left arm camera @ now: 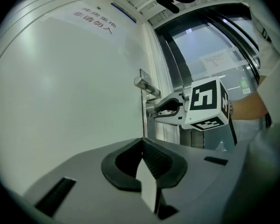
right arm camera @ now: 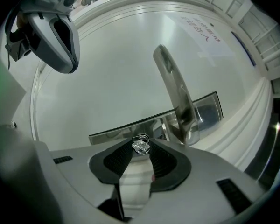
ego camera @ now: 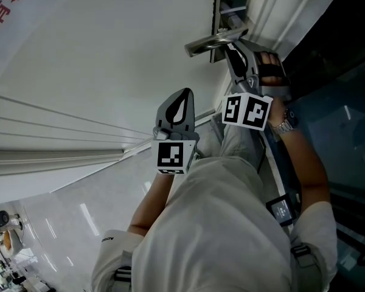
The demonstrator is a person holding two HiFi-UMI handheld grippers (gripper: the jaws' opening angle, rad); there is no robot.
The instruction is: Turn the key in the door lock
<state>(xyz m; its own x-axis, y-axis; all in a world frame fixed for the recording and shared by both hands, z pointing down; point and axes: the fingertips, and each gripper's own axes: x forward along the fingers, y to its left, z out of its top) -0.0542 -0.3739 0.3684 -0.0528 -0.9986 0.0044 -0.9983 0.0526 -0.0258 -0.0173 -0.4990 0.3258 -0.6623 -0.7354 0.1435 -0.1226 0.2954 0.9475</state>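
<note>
Two tongs are raised in front of a white door [ego camera: 109,53], both near its metal lever handle [right arm camera: 175,87]. Just below the handle, a small silver key [right arm camera: 140,145] sticks out of the lock in the shiny plate [right arm camera: 113,131] that also carries the handle. The right tongs [right arm camera: 141,150] point at this spot with their jaws parted; the key's head lies between the two tips, and the ribbed pads stand on either side of it rather than clamping it. In the head view the right tongs [ego camera: 234,48] reach under the handle, with their marker cube [ego camera: 248,110] and the person's hand [ego camera: 271,66] behind them. The left tongs [left arm camera: 142,143] hang well to the side of the handle, away from the door edge, with their jaws together and nothing between them, touching neither door nor key. Red characters [ego camera: 9,2] are printed on the door far from the handle.
</note>
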